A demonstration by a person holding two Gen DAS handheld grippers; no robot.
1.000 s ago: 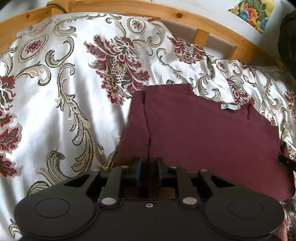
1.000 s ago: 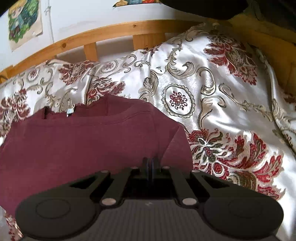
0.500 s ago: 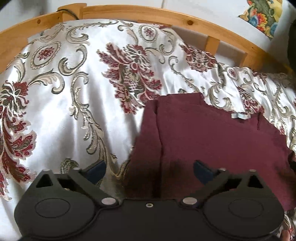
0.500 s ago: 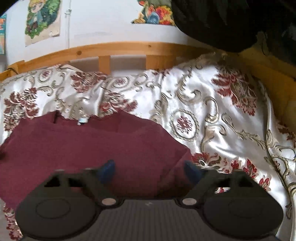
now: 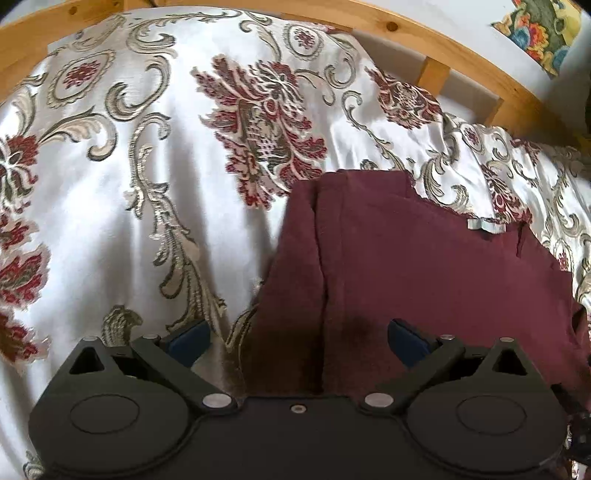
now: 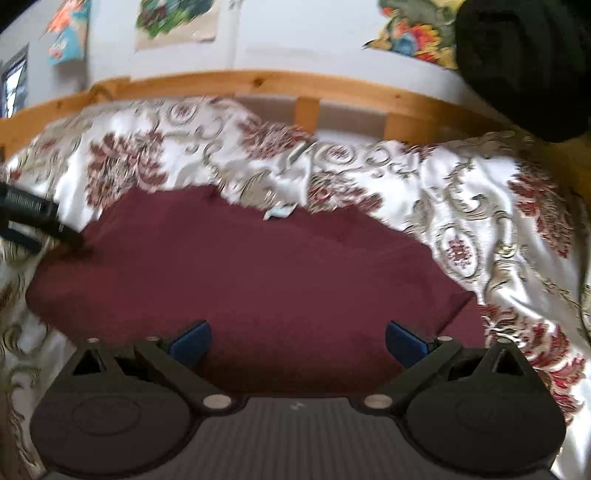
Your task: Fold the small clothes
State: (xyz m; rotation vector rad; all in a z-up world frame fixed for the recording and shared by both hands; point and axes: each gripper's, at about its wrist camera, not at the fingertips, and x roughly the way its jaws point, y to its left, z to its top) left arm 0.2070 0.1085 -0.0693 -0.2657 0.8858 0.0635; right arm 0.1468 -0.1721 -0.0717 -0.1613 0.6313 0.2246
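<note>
Maroon garment (image 5: 424, 280), folded into a broad flat shape with a pale neck label (image 5: 484, 225) at its far edge, lay on a white satin bedspread (image 5: 110, 206) patterned with red flowers and gold scrolls. A narrower folded strip ran along the garment's left side in the left wrist view. The left gripper (image 5: 297, 338) hovered over the garment's near left edge, its jaws spread wide; one blue pad (image 5: 190, 338) stood over the bedspread and the other over the cloth, neither pinching anything. The right gripper (image 6: 297, 338) was over the near edge of the garment, its jaws opening to their widest, with the cloth lying below and between the blue pads (image 6: 404, 341) but not gripped. That view was blurred. A dark part of the other tool (image 6: 26, 214) showed at its left edge, by the garment's corner. A pine bed rail (image 6: 258, 85) curved behind the bedspread, and colourful pictures (image 6: 173, 20) hung on the pale wall above.
</note>
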